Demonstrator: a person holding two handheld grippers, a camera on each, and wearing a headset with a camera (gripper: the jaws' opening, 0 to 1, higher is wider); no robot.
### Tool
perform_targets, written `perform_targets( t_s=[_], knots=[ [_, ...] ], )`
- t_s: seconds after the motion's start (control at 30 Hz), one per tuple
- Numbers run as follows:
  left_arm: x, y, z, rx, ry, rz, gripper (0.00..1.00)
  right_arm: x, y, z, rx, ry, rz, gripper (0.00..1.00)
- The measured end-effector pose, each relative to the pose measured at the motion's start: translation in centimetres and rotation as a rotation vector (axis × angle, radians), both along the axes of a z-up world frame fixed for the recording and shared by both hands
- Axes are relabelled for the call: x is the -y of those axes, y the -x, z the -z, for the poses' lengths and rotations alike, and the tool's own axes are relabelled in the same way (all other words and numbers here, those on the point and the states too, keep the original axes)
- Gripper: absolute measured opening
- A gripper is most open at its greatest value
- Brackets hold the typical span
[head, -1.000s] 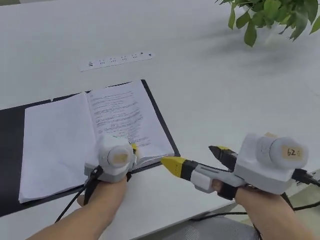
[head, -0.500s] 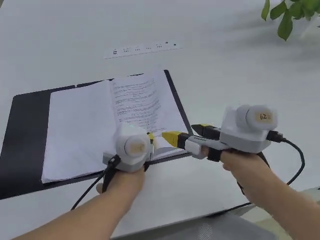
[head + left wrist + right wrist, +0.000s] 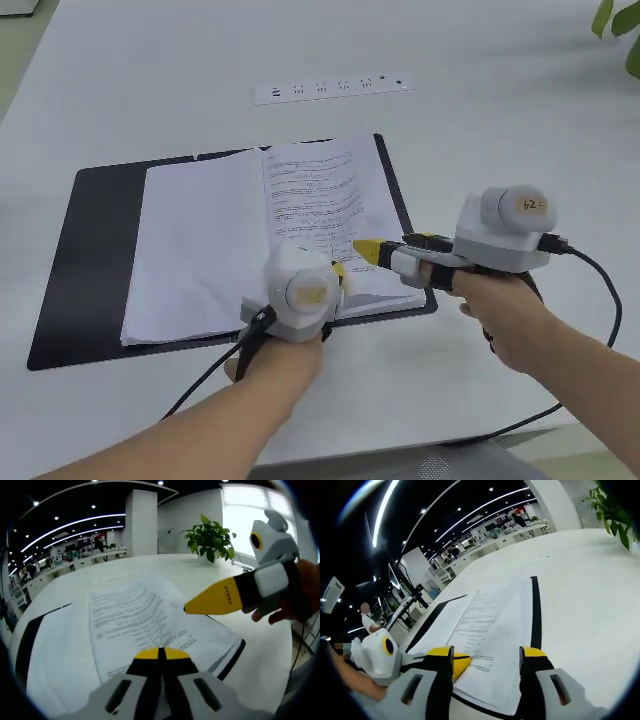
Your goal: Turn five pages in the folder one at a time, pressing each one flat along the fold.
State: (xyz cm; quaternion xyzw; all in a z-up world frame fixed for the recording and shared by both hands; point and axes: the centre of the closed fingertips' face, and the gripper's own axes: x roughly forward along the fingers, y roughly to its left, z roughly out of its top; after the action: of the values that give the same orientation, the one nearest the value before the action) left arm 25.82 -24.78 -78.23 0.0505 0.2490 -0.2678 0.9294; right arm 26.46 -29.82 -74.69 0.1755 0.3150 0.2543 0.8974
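Shifted in from beyond the right edge of the folder (image 3: 60, 270) since a second ago: right gripper (image 3: 392, 246), now over the near right corner of the printed page (image 3: 320, 200). Jaws wide apart, gripping nothing, page corner seen between them in the right gripper view (touching the paper or just above it, cannot tell). Left gripper (image 3: 159, 653) at the folder's near edge much as before, just right of the fold, jaws pressed together, nothing seen between them. Folder lying open and flat on the table (image 3: 480, 120), black cover bare on its left side, blank page (image 3: 200, 240) left of the fold. Power strip (image 3: 335, 88) beyond the folder's far edge. Plant (image 3: 210, 540) well beyond its right side.
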Motion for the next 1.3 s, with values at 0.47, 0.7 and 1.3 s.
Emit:
perform_targets(
  t_s=[0.47, 0.7, 1.3],
  knots=[
    [0.0, 0.1, 0.0, -0.002, 0.002, -0.005, 0.00, 0.0, -0.9, 1.1, -0.047, -0.033, -0.001, 0.40],
    [0.0, 0.2, 0.0, -0.009, 0.014, -0.014, 0.00, 1.7, -0.4, 1.9, -0.141, -0.072, 0.043, 0.00],
    [-2.9, 2.5, -2.4, -0.104, 0.073, -0.031, 0.20, 0.8, -0.1, -3.2, -0.185, -0.272, 0.143, 0.00]
  ],
)
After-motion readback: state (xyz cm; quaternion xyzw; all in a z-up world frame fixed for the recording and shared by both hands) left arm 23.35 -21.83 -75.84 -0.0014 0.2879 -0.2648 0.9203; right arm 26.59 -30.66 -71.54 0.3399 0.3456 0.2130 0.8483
